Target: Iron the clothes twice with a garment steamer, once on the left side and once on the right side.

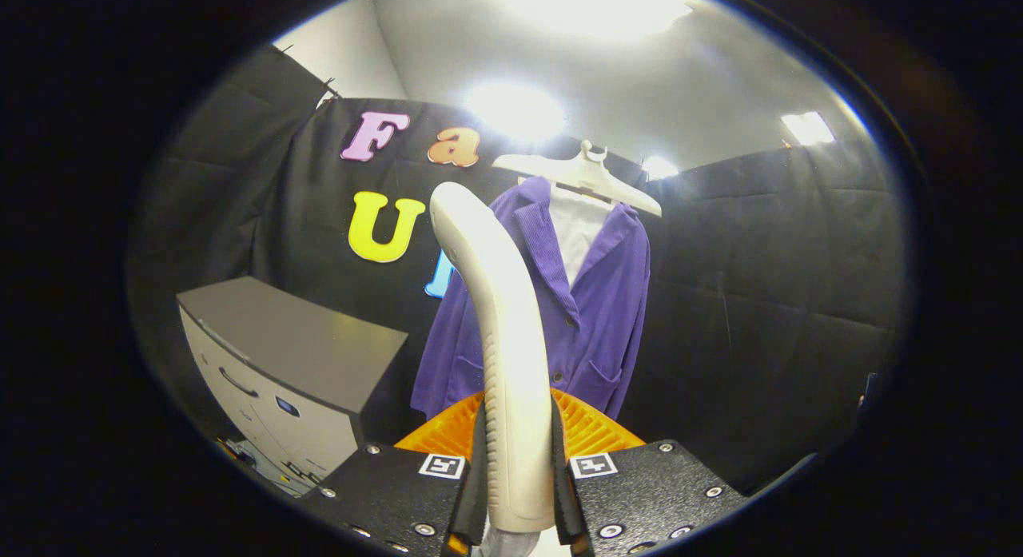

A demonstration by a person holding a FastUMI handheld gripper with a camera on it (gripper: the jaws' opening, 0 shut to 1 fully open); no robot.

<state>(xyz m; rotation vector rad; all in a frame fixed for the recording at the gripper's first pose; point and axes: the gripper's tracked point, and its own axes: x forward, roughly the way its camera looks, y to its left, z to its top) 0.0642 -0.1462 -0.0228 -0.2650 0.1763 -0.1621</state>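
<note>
My gripper (518, 469) is shut on the handle of a cream-white garment steamer (499, 325), which stands up between the fingers and curves away toward the clothes. Beyond it a purple corduroy jacket (595, 301) hangs over a white shirt (577, 229) on a white hanger (583, 177) against the black cloth wall. The steamer's head is in front of the jacket's left half, near the left lapel; I cannot tell whether it touches the fabric.
A grey cabinet (288, 365) with drawers stands to the left of the jacket, lower down. An orange ribbed part (591, 429) shows just behind the fingers. Black cloth walls close the booth on all sides.
</note>
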